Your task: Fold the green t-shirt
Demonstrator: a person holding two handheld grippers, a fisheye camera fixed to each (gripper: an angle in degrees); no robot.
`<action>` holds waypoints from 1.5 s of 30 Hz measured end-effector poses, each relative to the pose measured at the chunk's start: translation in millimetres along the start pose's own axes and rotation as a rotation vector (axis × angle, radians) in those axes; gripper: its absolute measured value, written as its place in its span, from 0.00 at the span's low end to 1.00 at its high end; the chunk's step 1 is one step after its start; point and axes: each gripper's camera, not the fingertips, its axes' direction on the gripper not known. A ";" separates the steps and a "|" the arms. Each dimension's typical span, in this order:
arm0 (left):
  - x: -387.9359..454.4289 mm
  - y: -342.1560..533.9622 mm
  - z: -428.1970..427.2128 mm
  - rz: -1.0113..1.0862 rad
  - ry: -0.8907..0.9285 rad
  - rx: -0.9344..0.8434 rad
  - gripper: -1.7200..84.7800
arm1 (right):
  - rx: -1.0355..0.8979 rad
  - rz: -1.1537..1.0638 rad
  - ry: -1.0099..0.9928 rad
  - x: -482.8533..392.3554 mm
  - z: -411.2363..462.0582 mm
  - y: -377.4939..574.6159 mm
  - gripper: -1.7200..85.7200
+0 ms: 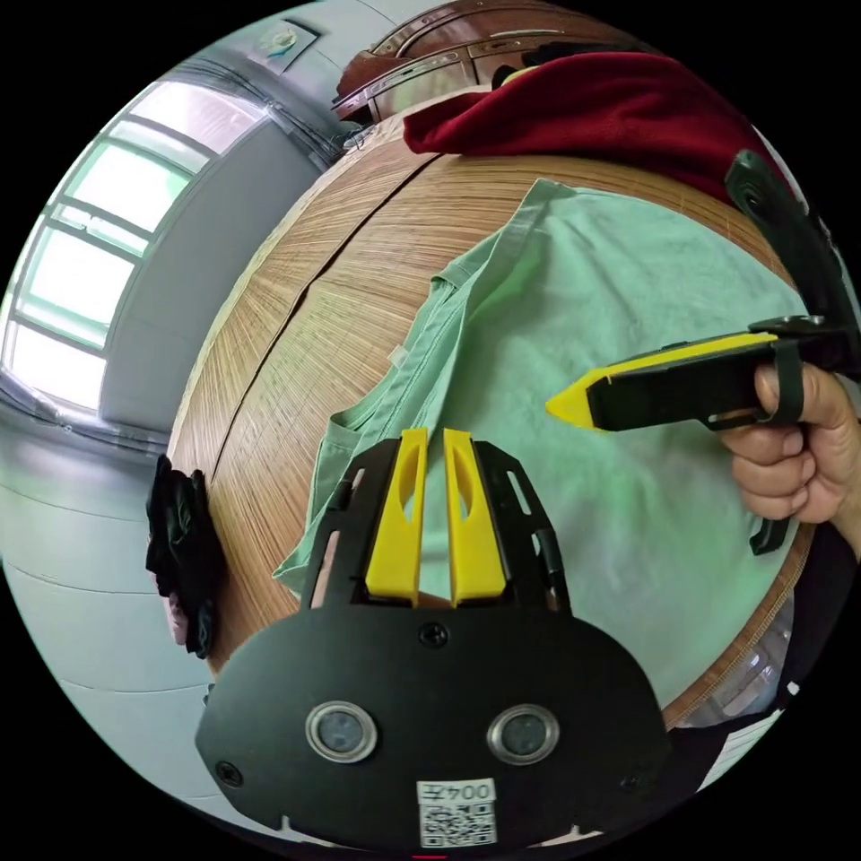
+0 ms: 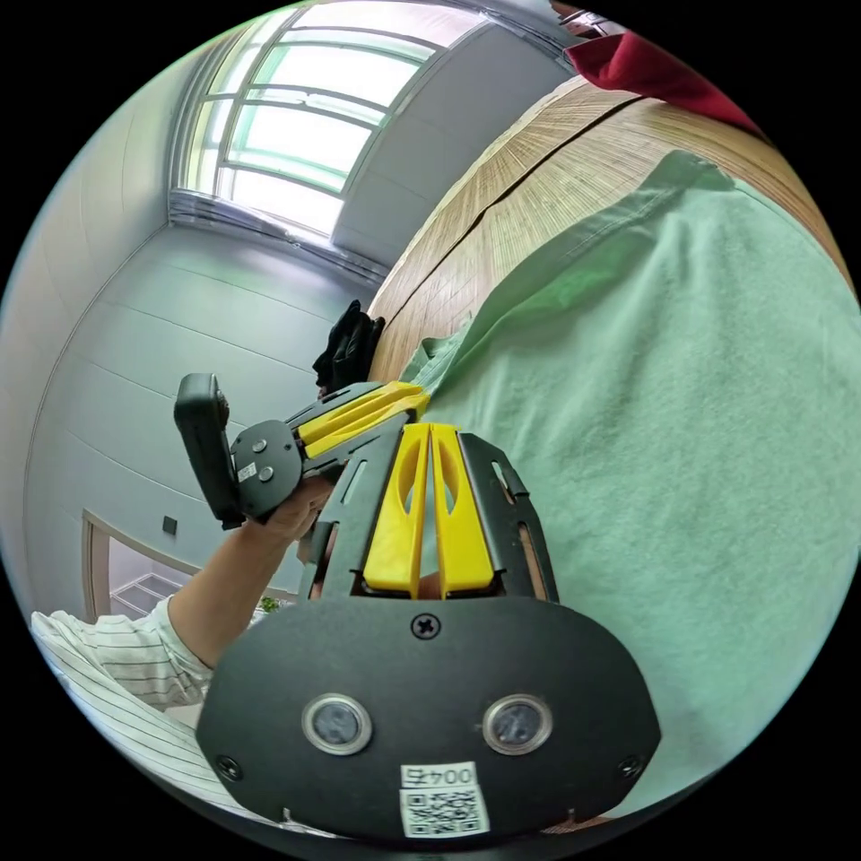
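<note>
On the wooden table (image 1: 296,323) the green t-shirt (image 1: 574,359) lies spread flat, its body smooth and one sleeve (image 1: 314,511) reaching toward the table's left edge. Beyond it, at the far side, a dark red garment (image 1: 592,108) sits bunched, just apart from the shirt's far corner, and a black garment (image 1: 179,547) hangs off the left edge.

The left gripper (image 1: 435,439) hovers over the seam where sleeve meets body; its yellow jaws are drawn nearly together with only a thin slit between them, and no cloth shows in that slit, so they appear clenched on nothing. The right gripper (image 1: 567,409) is held by a hand (image 1: 798,448) above the middle of the shirt, its jaws likewise pressed together and free of fabric. In the right gripper view the same pair of jaws (image 2: 429,432) sits over the shirt's near left part, beside the left gripper (image 2: 414,395).

The likely trouble lies in the pickup. Since both pairs of jaws seem closed, they would need to part before any pinch, and a pinch made at the sleeve seam could catch only the top layer, so the back layer would lag and the fold would wrinkle. A fold carried far could also drag the cloth onto the red garment. The sleeve near the edge could slip off the table.
</note>
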 end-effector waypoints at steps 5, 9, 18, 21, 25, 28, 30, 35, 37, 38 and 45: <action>-1.6 -11.8 1.4 -0.018 0.035 0.015 0.09 | -0.015 -0.003 -0.047 11.0 -6.6 2.7 0.01; -1.0 -20.8 10.1 -0.014 0.034 -0.009 0.08 | -0.003 0.002 -0.062 20.8 -14.2 3.6 0.01; -31.3 -44.9 22.4 -0.066 0.004 -0.058 0.04 | 0.000 0.012 -0.071 44.0 -22.1 6.4 0.01; -55.5 -63.7 32.9 -0.068 -0.058 -0.105 0.03 | 0.003 0.020 -0.077 52.2 -24.0 6.9 0.01; -89.7 -78.4 48.2 -0.089 -0.084 -0.164 0.02 | -0.003 0.016 -0.072 61.7 -23.8 7.0 0.01; -129.4 -60.0 30.5 -0.212 -0.012 -0.093 0.02 | -0.009 0.025 -0.076 71.1 -24.5 5.8 0.01; -161.8 -14.9 10.8 -0.378 0.117 0.012 0.02 | -0.006 0.038 -0.088 77.8 -26.0 5.4 0.01; -190.1 122.0 7.5 -0.684 0.324 0.127 0.02 | -0.001 0.051 -0.099 91.3 -28.7 5.1 0.01; -189.4 161.8 13.4 -0.744 0.300 0.120 0.02 | -0.001 0.050 -0.099 94.9 -28.5 4.9 0.01; -189.9 178.2 20.1 -0.756 0.290 0.102 0.02 | -0.002 0.051 -0.098 97.5 -27.9 4.8 0.01; -223.9 169.7 83.1 -0.735 0.263 -0.123 0.02 | -0.021 0.052 -0.080 111.2 -16.9 5.4 0.01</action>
